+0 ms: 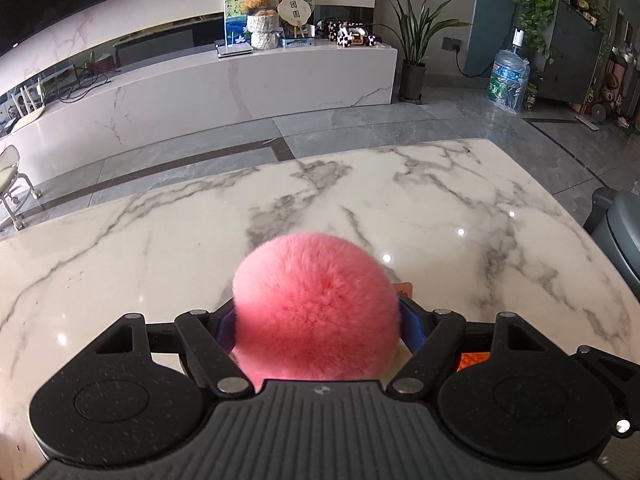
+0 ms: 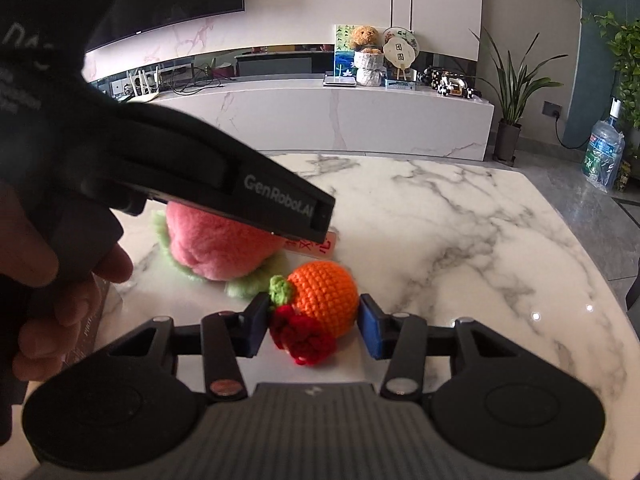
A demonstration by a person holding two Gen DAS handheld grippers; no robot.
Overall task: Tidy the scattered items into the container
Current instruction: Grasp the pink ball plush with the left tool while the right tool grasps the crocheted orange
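Observation:
A fluffy pink plush peach (image 1: 316,312) sits between my left gripper's blue-padded fingers, which press its sides; my left gripper (image 1: 316,330) is shut on it. In the right wrist view the same peach (image 2: 212,248) with green leaves rests on the marble table (image 2: 460,240), under the left gripper's body (image 2: 224,184). A crocheted orange (image 2: 326,296) with a green stem and a red crocheted flower (image 2: 302,338) lies between the fingers of my right gripper (image 2: 314,326), which is open around it. No container shows.
A pink tag (image 2: 320,246) lies beside the peach. A dark box edge (image 2: 96,320) shows at the left by the hand. A grey chair (image 1: 618,224) stands at the table's right edge. A TV console stands beyond the table.

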